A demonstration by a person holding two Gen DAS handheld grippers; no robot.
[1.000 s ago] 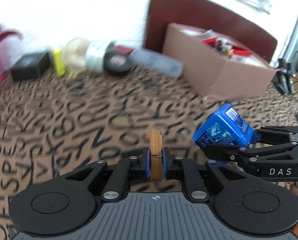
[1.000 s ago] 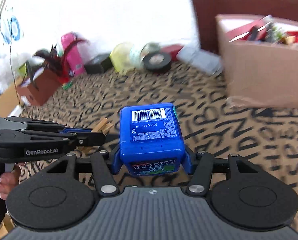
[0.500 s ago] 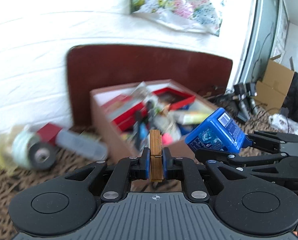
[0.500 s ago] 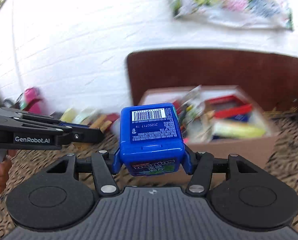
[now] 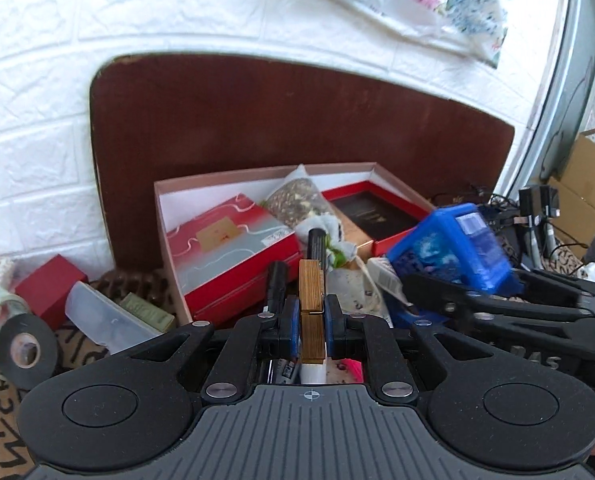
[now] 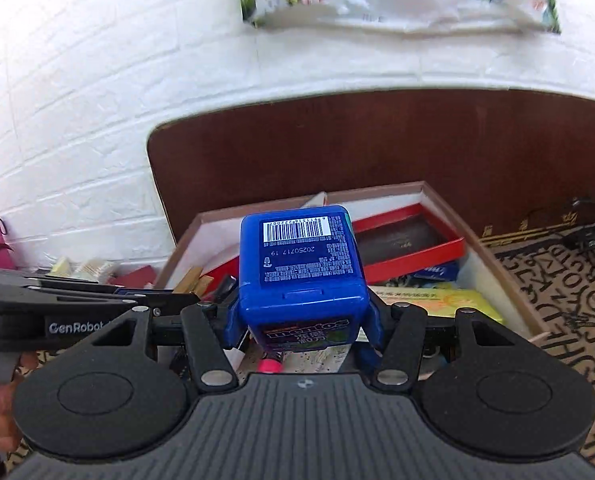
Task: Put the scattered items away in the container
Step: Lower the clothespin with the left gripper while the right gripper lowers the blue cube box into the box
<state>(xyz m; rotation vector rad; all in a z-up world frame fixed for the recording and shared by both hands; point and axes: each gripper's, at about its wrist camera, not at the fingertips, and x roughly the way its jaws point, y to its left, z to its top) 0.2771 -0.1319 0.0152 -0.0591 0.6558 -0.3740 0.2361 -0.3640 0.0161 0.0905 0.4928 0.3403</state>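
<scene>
On the left, our left gripper [image 5: 311, 320] clamps a small wooden clothespin [image 5: 311, 312] between its blue pads [image 5: 290, 326]. The pin stands upright, so we judge it can fall straight down when we let go. This gripper is level and points forward over the near-left part of the open cardboard box [image 5: 165, 216], which stands on the patterned cloth against a dark brown board [image 5: 257, 120].

On the right, our right gripper [image 6: 301, 316] squeezes a blue plastic Mentos gum bottle [image 6: 301, 264] by its sides, barcode face up. It is also level and hovers over the near middle of the same box, close beside the left gripper.

Both things hang above the box contents, not yet inside. Outside the box, at far left, a black tape roll [image 5: 23, 350] and a small red box [image 5: 51, 284] wait on the cloth.
</scene>
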